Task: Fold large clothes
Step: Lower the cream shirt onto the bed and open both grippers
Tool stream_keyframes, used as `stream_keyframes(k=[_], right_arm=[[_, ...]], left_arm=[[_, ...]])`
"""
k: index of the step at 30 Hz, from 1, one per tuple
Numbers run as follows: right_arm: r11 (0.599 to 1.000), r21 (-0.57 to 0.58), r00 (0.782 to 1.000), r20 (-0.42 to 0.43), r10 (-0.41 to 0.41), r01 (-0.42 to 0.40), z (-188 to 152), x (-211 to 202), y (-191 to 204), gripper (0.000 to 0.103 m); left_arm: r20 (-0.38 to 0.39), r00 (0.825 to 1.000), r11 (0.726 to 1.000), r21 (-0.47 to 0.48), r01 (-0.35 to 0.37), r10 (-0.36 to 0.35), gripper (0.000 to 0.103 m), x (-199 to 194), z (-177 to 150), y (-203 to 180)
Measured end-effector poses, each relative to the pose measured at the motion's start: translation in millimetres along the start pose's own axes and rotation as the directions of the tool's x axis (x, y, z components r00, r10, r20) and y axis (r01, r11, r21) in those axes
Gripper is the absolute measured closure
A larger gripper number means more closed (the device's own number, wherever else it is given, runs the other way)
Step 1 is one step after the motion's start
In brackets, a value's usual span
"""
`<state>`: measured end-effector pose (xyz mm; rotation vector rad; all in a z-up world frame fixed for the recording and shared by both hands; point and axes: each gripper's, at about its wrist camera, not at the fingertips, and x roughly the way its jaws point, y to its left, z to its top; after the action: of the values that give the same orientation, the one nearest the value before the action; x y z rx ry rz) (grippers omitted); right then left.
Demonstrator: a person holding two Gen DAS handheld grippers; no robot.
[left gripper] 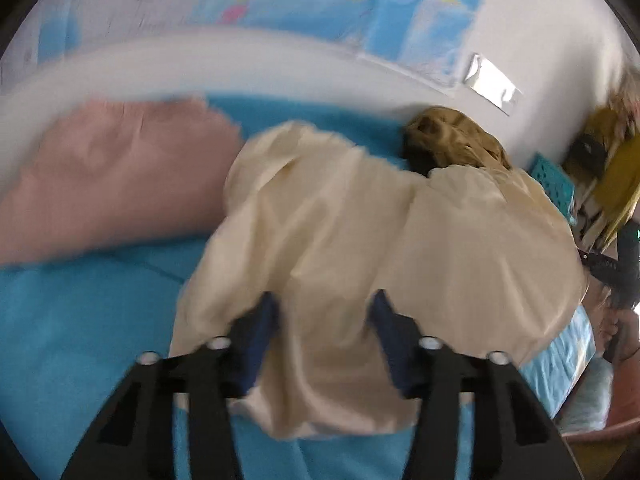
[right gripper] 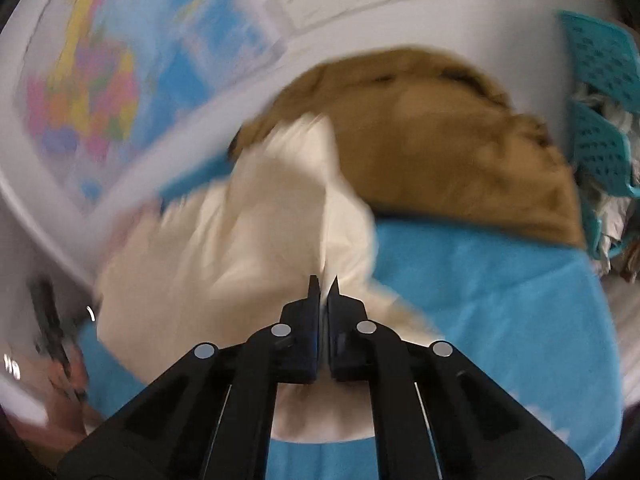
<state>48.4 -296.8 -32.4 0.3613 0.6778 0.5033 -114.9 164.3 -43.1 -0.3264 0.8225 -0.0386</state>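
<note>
A large cream garment (left gripper: 360, 232) lies bunched on the blue sheet (left gripper: 72, 320). In the left wrist view my left gripper (left gripper: 326, 304) is open, its blue-padded fingers (left gripper: 262, 320) wide apart with cream cloth draped between and over them. In the right wrist view the cream garment (right gripper: 224, 256) lifts in a blurred fold, and my right gripper (right gripper: 325, 282) is shut on an edge of it. A brown garment (right gripper: 440, 148) lies crumpled behind the cream one, and it also shows in the left wrist view (left gripper: 456, 144).
A pink garment (left gripper: 108, 176) lies at the left on the sheet. A teal laundry basket (right gripper: 600, 120) with clothes stands at the right. A world map (left gripper: 320, 0) hangs on the white wall behind. Both views are motion-blurred.
</note>
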Motion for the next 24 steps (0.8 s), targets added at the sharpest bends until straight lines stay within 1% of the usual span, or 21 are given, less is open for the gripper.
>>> stream_keyframes(k=[1,2,3,4,5,6,7,8,9,10,12,13,15,16,17,18,19,21,22,23,24], right_arm=[[0.999,0.04,1.0,0.008,0.022,-0.022,-0.9,-2.8,-8.6,0.1],[0.998,0.062,1.0,-0.017,0.024,-0.023,-3.2,6.7,-12.7,0.1],[1.0,0.029,0.999,-0.054,-0.008,0.01,-6.1,17.9,-9.8,0.1],[0.998,-0.018,0.992,-0.109,-0.062,0.06,-12.2,32.6,-5.9,0.099],[0.997,-0.014,0.988,-0.136,-0.071,0.07,-15.3,37.5,-5.8,0.097],[0.998,0.004,0.988,-0.141,-0.064,0.065,-14.6,36.9,-7.4,0.088],[0.997,0.017,0.989,-0.128,-0.068,0.071,-13.4,31.2,-8.4,0.08],[0.996,0.027,0.994,-0.079,-0.08,0.082,-8.2,17.6,-6.7,0.07],[0.996,0.015,0.996,-0.044,-0.082,0.083,-5.7,8.1,-1.1,0.053],[0.996,-0.014,0.996,-0.004,-0.085,0.085,-3.3,-1.2,6.9,0.051],[0.989,-0.125,0.996,0.043,-0.075,0.08,6.4,-11.9,36.0,0.049],[0.982,-0.177,0.997,0.049,-0.061,0.069,9.8,-11.0,49.4,0.044],[0.948,-0.312,0.998,0.037,-0.055,0.064,13.1,7.7,85.7,0.039],[0.926,-0.371,0.997,0.025,-0.071,0.075,12.9,23.1,99.8,0.039],[0.914,-0.396,0.996,0.015,-0.084,0.083,13.3,35.1,106.7,0.039],[0.91,-0.409,0.996,-0.014,-0.083,0.071,13.8,52.7,112.7,0.039],[0.91,-0.411,0.995,-0.056,-0.077,0.048,16.0,75.6,115.4,0.044],[0.902,-0.422,0.984,-0.1,-0.147,0.091,15.1,107.9,113.1,0.05],[0.904,-0.414,0.978,-0.118,-0.172,0.109,15.5,117.7,109.2,0.051],[0.91,-0.397,0.972,-0.139,-0.192,0.123,18.6,132.0,99.2,0.052],[0.922,-0.37,0.969,-0.163,-0.186,0.114,19.4,138.7,92.1,0.052]], left_arm=[[-0.006,1.0,0.999,-0.04,0.013,-0.013,0.069,3.6,0.2,9.6],[-0.016,0.999,0.996,-0.077,0.046,-0.047,0.069,7.4,0.9,19.0],[-0.019,0.998,0.994,-0.095,0.059,-0.061,0.069,8.7,-0.1,24.0],[-0.024,0.997,0.992,-0.104,0.064,-0.067,0.069,9.7,0.3,26.2],[-0.029,0.998,0.995,-0.089,0.052,-0.055,0.068,8.9,1.0,23.7],[-0.03,0.999,0.998,-0.058,0.028,-0.03,0.068,7.8,1.5,15.7],[-0.028,1.0,1.0,-0.029,0.005,-0.006,0.065,3.8,2.4,9.9],[-0.02,1.0,1.0,-0.005,-0.005,0.005,0.061,-1.3,3.8,4.7],[-0.007,1.0,1.0,0.009,-0.01,0.01,0.05,-7.9,6.5,1.4],[0.028,0.999,0.999,0.028,-0.018,0.017,0.042,-17.3,9.4,-3.3],[0.098,0.995,0.997,0.075,-0.03,0.023,0.036,-33.1,16.6,-13.6],[0.121,0.993,0.994,0.103,-0.028,0.015,0.033,-38.0,22.3,-20.4],[0.141,0.99,0.988,0.155,-0.024,0.002,0.031,-38.8,33.3,-33.4],[0.134,0.991,0.984,0.179,-0.023,-0.001,0.031,-32.0,39.7,-39.5],[0.12,0.993,0.981,0.191,-0.022,-0.001,0.031,-20.9,46.3,-43.5],[0.107,0.994,0.981,0.193,-0.024,0.003,0.031,-12.8,48.8,-46.1],[0.074,0.997,0.982,0.189,-0.022,0.008,0.031,2.7,53.3,-46.2],[0.034,0.998,0.984,0.171,-0.057,0.051,0.033,23.8,56.1,-41.2],[0.013,0.996,0.98,0.177,-0.094,0.093,0.036,37.1,56.5,-38.2],[0.009,0.99,0.972,0.191,-0.137,0.138,0.039,46.1,55.2,-35.0],[0.005,0.987,0.967,0.198,-0.16,0.163,0.042,53.2,54.2,-31.3]])
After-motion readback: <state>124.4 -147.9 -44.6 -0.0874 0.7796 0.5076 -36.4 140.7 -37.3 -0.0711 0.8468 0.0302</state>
